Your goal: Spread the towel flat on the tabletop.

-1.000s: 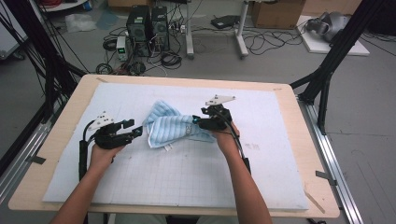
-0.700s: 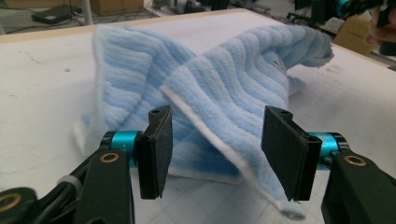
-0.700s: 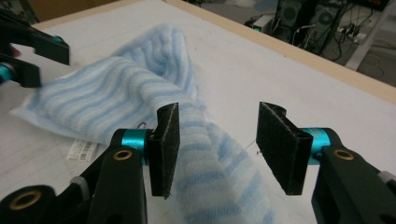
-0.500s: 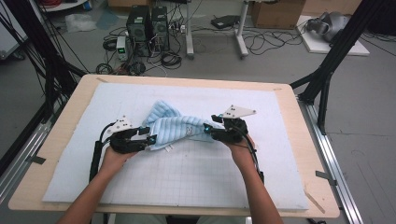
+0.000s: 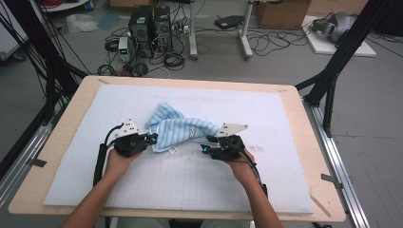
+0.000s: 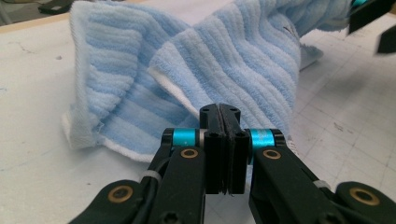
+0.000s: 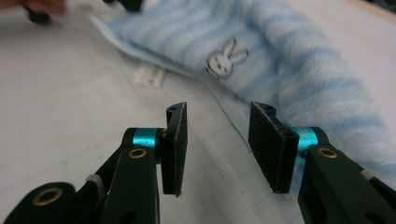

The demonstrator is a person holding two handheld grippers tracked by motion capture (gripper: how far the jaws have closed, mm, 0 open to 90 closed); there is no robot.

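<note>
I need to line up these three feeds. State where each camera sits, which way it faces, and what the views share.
High view: above the person's side, looking forward and down on the table; both forearms, left hand-held gripper and right hand-held gripper show.
Left gripper view: rides the left hand-held gripper, jaws pressed together at the towel's edge.
Right gripper view: rides the right hand-held gripper, jaws apart beside the towel's hem.
Shared: the blue striped towel and white gridded mat.
</note>
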